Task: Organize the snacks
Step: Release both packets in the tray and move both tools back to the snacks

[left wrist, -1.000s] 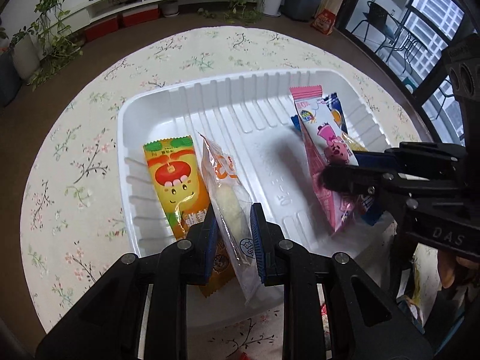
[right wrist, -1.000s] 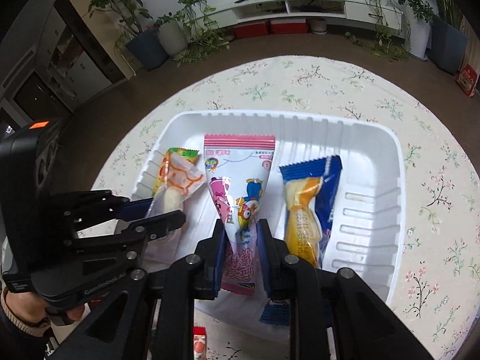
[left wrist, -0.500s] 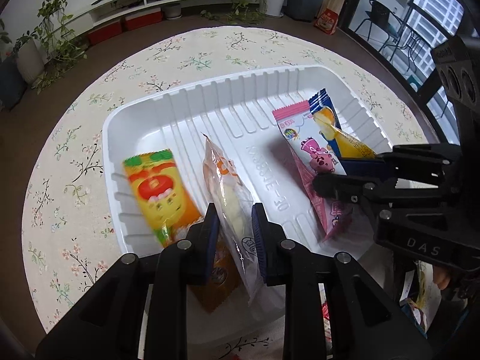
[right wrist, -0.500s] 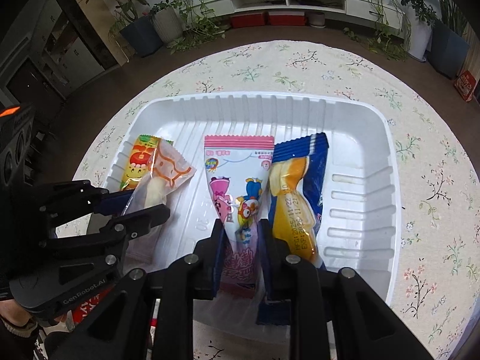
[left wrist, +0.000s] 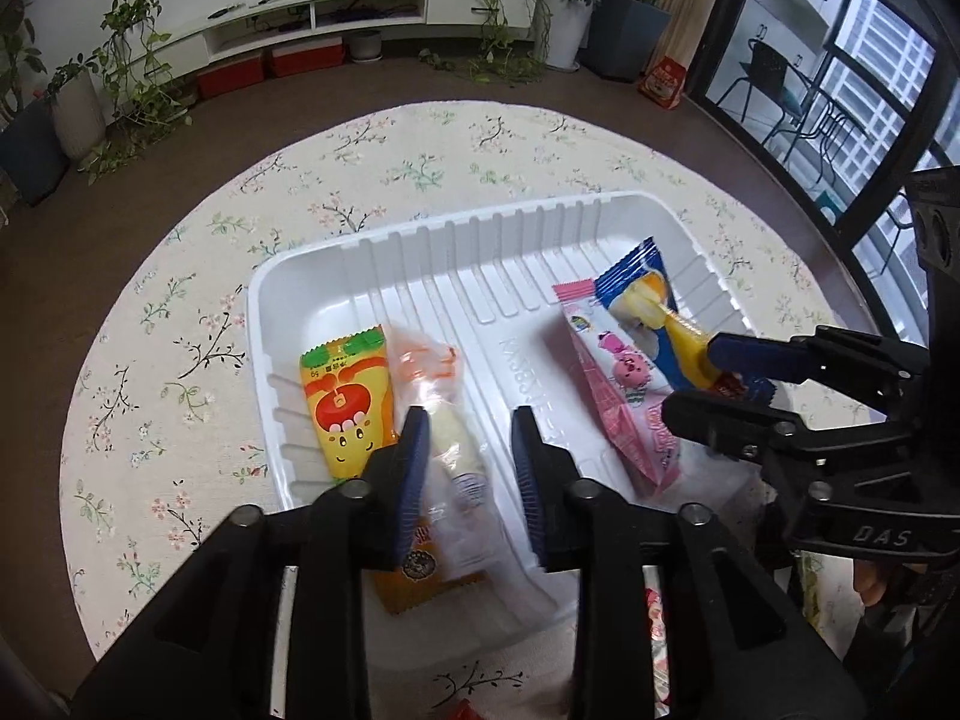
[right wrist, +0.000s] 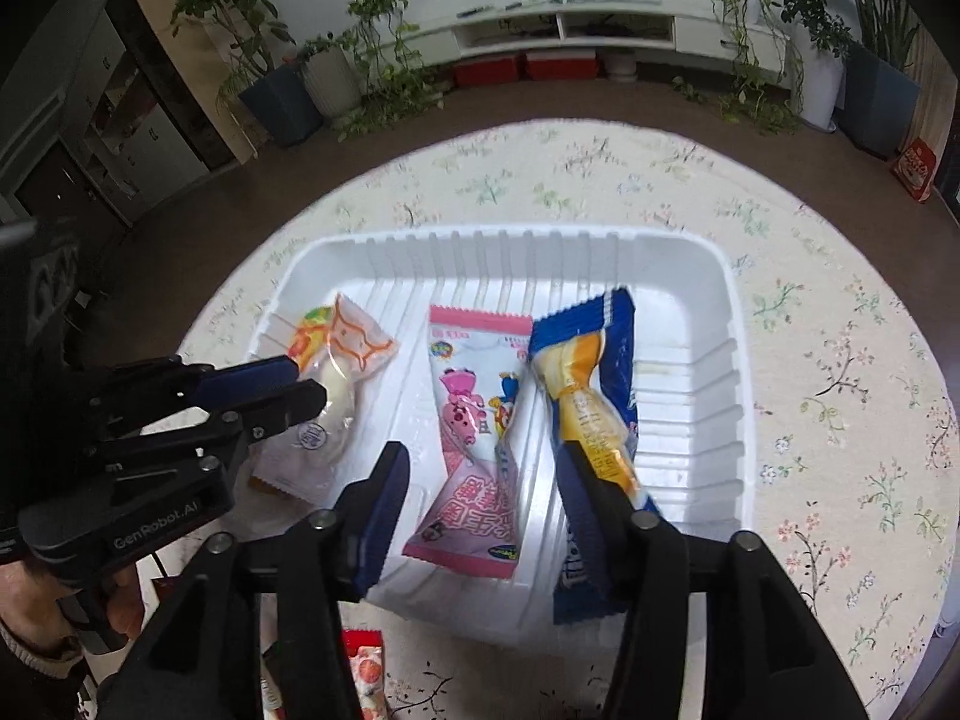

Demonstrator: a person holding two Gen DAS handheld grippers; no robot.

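- Four packs lie in the tray [right wrist: 741, 372], long axes running front to back.
- Right gripper [right wrist: 483, 498]: jaws just opened, released; pink pack [right wrist: 474, 438] lies loose between them, blue pack [right wrist: 591, 396] touching the right finger.
- Left gripper [left wrist: 471, 474]: jaws just opened; clear pack [left wrist: 444, 420] freed beside the orange pack [left wrist: 345, 402].

One white tray [right wrist: 714, 276] holds four snack packets: one orange [left wrist: 345, 396], one clear [right wrist: 348, 360], one pink [right wrist: 474, 420], one blue [right wrist: 594, 384].
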